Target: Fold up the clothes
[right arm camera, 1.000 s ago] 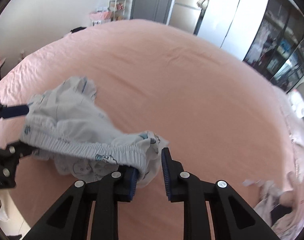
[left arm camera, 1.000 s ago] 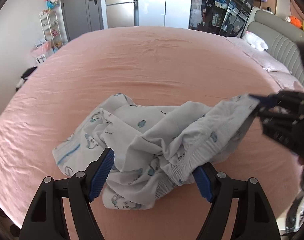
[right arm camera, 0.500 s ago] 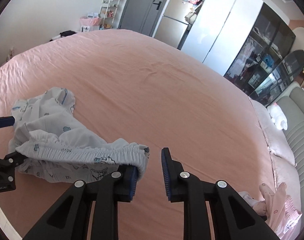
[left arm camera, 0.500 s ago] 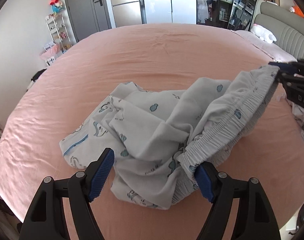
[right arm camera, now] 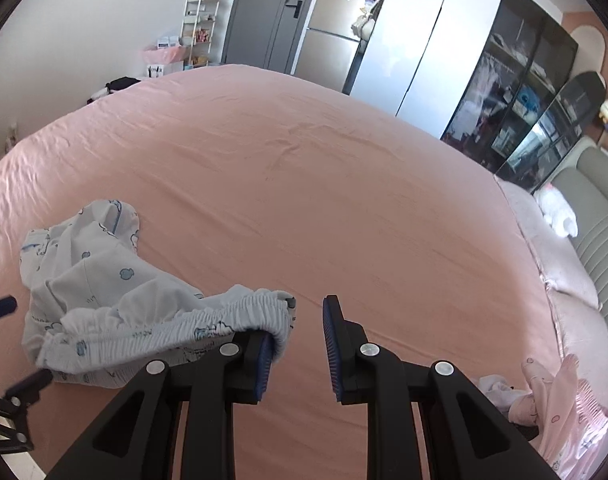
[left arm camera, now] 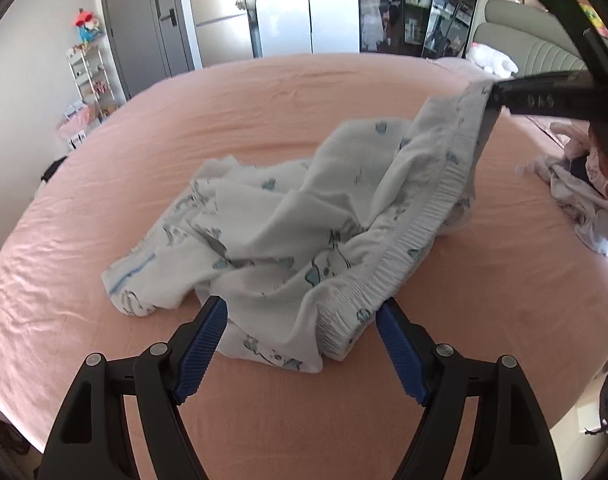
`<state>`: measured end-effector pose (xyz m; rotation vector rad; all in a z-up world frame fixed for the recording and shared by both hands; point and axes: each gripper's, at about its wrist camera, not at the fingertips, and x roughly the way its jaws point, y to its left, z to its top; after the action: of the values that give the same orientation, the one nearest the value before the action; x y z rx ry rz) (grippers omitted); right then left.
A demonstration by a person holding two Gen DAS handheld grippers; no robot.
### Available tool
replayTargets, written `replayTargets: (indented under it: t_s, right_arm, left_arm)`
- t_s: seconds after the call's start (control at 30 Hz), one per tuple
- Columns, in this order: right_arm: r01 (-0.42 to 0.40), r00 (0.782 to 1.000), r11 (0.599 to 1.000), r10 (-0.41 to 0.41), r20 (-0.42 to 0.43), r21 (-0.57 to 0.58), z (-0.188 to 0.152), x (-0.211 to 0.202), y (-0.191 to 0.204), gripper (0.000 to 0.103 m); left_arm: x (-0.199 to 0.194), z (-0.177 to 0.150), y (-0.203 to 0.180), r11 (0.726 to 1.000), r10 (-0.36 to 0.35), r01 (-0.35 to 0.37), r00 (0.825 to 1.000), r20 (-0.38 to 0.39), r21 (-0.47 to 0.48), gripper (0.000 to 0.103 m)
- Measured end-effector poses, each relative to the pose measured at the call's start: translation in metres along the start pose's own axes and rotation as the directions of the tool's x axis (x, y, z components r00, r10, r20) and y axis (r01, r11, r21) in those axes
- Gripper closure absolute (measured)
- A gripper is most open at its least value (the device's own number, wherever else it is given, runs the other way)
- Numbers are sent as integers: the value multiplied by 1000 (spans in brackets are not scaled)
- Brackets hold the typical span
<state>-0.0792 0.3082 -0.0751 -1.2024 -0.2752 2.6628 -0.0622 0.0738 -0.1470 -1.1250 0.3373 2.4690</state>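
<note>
A pair of small white shorts [left arm camera: 288, 240] printed with pale blue shapes lies crumpled on a pink bed sheet [left arm camera: 224, 120]. The gathered elastic waistband [left arm camera: 428, 208] is stretched taut, its right end lifted off the bed and its near-left end low. The legs trail flat to the far left.

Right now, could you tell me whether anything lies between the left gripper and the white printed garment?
Nothing visible does. The left gripper has its open jaws straddling the near waistband end of the white printed garment on the pink bed. The other clothes lie off to the right, apart.
</note>
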Motion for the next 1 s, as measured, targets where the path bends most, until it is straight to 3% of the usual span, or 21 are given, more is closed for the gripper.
replayTargets:
  t_s: [0.1,0.2,0.33,0.43,0.5,0.6,0.67,0.8,0.93,1.0]
  right_arm:
    - [4,1000,1000,-4,6,-15,0,-2,2,83]
    - [15,1000,999,-14,23,-38,3,-4,5,83]
    - [16,1000,999,-14,27,-39,5,-5,3,83]
    - [-1,1000,1000,1,14,-31,2,-3,1,83]
    - [-40,999,999,40,-15,-4,-3,1,0,82]
    - [-111,993,994,112,-37,23,-11,4,2,78]
    - [-164,985,985,166,-55,47,-20,6,4,77]
    - [-186,978,972,197,-71,141,-38,14,-1,74]
    - [-229,962,933,260,-79,277,-55,23,-14,45]
    - [-214,970,937,238,-57,278,-60,22,-16,42]
  left_arm:
    - [8,-3,-7,1000,11,-10,1000,-25,21,27]
    - [18,-5,-14,994,92,-90,995,-29,56,27]
    - [23,-6,-2,979,202,-203,979,-36,0,27]
    - [20,-6,13,974,219,-221,975,-36,-59,32]
    - [17,-5,15,974,220,-221,975,-34,-42,59]
    - [12,-8,11,978,209,-209,977,-39,-2,82]
    - [3,-15,12,983,183,-184,982,-53,-14,82]
    - [-5,-13,14,987,152,-155,987,-57,-51,83]
    - [-5,-6,25,986,121,-126,991,-50,-109,83]
    - [-6,-3,32,984,103,-109,993,-49,-143,83]
